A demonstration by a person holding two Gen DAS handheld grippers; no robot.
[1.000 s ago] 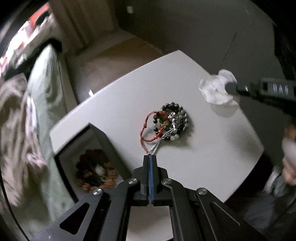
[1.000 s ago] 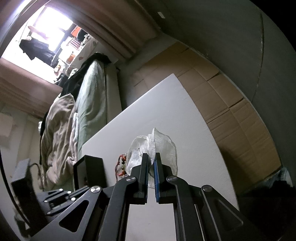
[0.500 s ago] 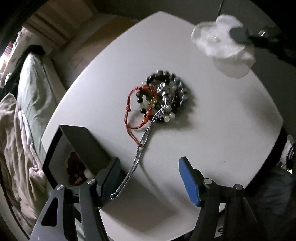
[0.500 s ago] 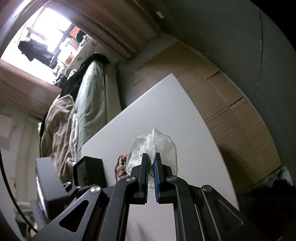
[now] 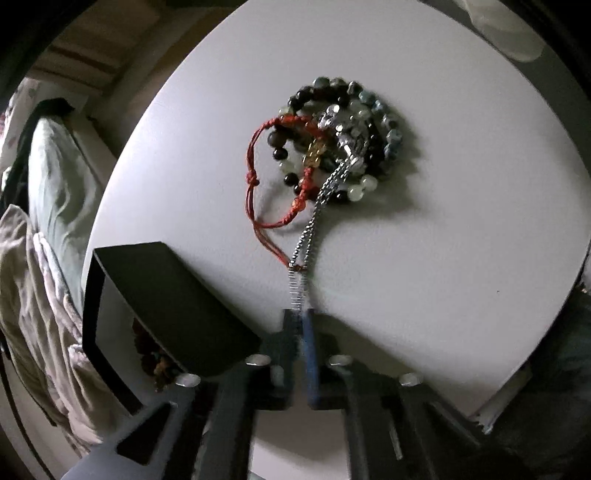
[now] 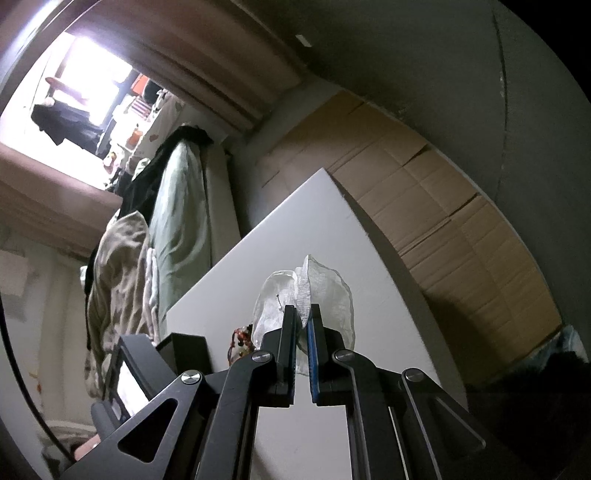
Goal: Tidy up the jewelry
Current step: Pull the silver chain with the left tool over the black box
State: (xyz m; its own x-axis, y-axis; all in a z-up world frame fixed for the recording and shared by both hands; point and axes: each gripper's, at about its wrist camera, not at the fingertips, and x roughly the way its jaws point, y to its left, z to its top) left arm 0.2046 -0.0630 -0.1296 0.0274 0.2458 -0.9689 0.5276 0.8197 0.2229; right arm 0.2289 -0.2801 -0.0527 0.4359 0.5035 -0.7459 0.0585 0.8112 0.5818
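Note:
A pile of jewelry lies on the white table (image 5: 461, 258): beaded bracelets (image 5: 354, 122), a red cord bracelet (image 5: 258, 177) and a silver chain (image 5: 314, 221) that runs from the pile toward me. My left gripper (image 5: 300, 314) is shut on the near end of the silver chain. An open black jewelry box (image 5: 166, 295) with beads inside stands at the left. My right gripper (image 6: 303, 314) is shut on a clear plastic bag (image 6: 325, 291) and holds it above the table; the bag also shows in the left wrist view (image 5: 513, 33).
A bed with green bedding (image 6: 177, 206) and crumpled blankets (image 5: 33, 295) lies beyond the table's left side. Flattened cardboard (image 6: 443, 206) covers the floor past the far edge. A bright window (image 6: 85, 88) is at the back.
My left gripper, open half a second ago, has closed on the chain's near end and moved closer to the table. The right gripper still holds the bag, barely moved.

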